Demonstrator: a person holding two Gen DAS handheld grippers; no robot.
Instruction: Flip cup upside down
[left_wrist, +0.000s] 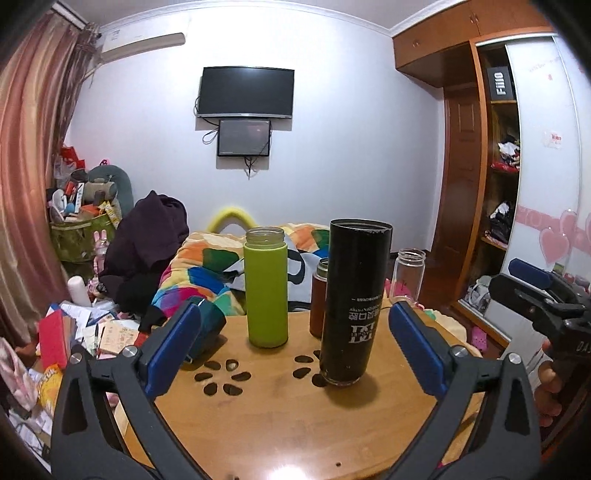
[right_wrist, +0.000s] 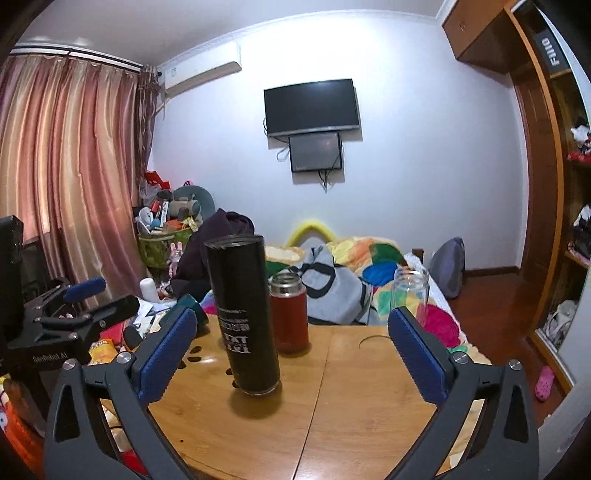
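A tall black cup (left_wrist: 352, 301) stands on the wooden table (left_wrist: 295, 424) with its printed text upside down; it also shows in the right wrist view (right_wrist: 245, 317). A green cup (left_wrist: 266, 286), a red-brown flask (left_wrist: 318, 299) and a clear glass bottle (left_wrist: 406, 277) stand upright behind it. The flask (right_wrist: 289, 314) and the glass bottle (right_wrist: 410, 291) also show in the right wrist view. My left gripper (left_wrist: 291, 354) is open and empty, in front of the cups. My right gripper (right_wrist: 291, 354) is open and empty, facing the black cup from a short way back.
A dark teal object (left_wrist: 207, 332) lies on the table's left side behind my left finger. The table has petal-shaped cut-outs (left_wrist: 225, 376). A bed with a colourful quilt (right_wrist: 351, 273) lies beyond the table. Clutter (left_wrist: 62, 332) fills the left; a wardrobe (left_wrist: 498, 166) stands right.
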